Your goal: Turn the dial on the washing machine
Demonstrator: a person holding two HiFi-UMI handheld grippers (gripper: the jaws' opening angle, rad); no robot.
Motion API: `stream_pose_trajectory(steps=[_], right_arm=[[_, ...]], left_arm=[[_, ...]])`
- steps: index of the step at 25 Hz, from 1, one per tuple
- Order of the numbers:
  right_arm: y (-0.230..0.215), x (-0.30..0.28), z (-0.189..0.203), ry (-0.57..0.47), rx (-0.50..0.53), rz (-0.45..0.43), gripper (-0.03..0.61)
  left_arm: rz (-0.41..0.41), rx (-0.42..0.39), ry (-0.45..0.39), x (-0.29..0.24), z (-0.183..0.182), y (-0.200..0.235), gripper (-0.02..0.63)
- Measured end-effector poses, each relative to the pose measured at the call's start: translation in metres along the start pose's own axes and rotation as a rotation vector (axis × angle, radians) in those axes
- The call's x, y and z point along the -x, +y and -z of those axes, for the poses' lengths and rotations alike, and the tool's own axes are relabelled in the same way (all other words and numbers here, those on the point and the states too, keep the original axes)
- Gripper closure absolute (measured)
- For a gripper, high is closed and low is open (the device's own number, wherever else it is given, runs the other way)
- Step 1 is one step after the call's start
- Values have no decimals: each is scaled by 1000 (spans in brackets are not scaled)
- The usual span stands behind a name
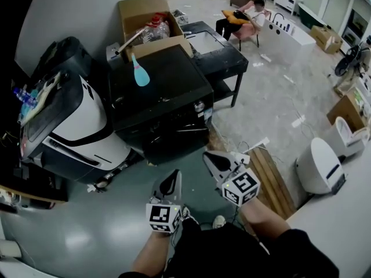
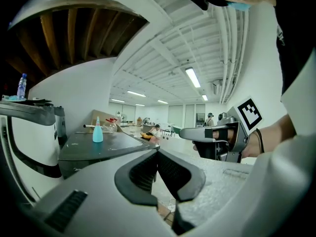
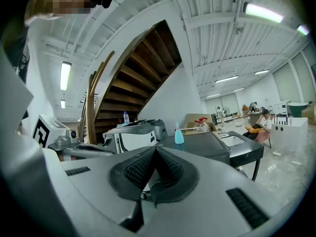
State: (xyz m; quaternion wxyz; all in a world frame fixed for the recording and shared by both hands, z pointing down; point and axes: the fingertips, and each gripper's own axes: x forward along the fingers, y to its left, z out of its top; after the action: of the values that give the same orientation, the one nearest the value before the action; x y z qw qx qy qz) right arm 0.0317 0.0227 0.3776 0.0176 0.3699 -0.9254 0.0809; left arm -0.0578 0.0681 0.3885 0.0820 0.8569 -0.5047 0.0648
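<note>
The black washing machine (image 1: 165, 97) stands in front of me, seen from above in the head view, with a small silver dial (image 1: 199, 106) at the right end of its front panel. A teal bottle (image 1: 139, 73) stands on its lid. Both grippers hover low in that view, well short of the machine. My left gripper (image 1: 172, 178) is shut with nothing in it, its pads (image 2: 148, 169) meeting. My right gripper (image 1: 210, 158) is shut too and holds nothing, pointing toward the machine's front right. From the right gripper view the machine (image 3: 202, 144) and bottle (image 3: 178, 134) lie ahead.
A white and black appliance (image 1: 75, 126) stands left of the washing machine. Behind it are a cardboard box (image 1: 148, 16) and a low black table (image 1: 220, 54). A person sits in a chair (image 1: 243, 19) far back. Wooden planks (image 1: 269, 172) and a white unit (image 1: 319, 167) lie at the right.
</note>
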Motion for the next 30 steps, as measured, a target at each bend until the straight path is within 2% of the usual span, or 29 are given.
stream_pose_trajectory(steps=[11,15,17,23,30], right_arm=[[12,85,0,9,0,-21,580],[20,107,6,14,0,-30,580],[23,113,10,23,-4,-31,580],[30,116,19,12,-6,-51,580],[28,117,27,45,-32,-37,580]], left_arm=[[-19,-19,-13,28,5,-86,611],[-25,-21,9,42,14,-107,609],[-32,-14,33,48,21,-112,610],[-31,-3,22,58,29,-117,610],[-31,0,41,55,38,-115,609]])
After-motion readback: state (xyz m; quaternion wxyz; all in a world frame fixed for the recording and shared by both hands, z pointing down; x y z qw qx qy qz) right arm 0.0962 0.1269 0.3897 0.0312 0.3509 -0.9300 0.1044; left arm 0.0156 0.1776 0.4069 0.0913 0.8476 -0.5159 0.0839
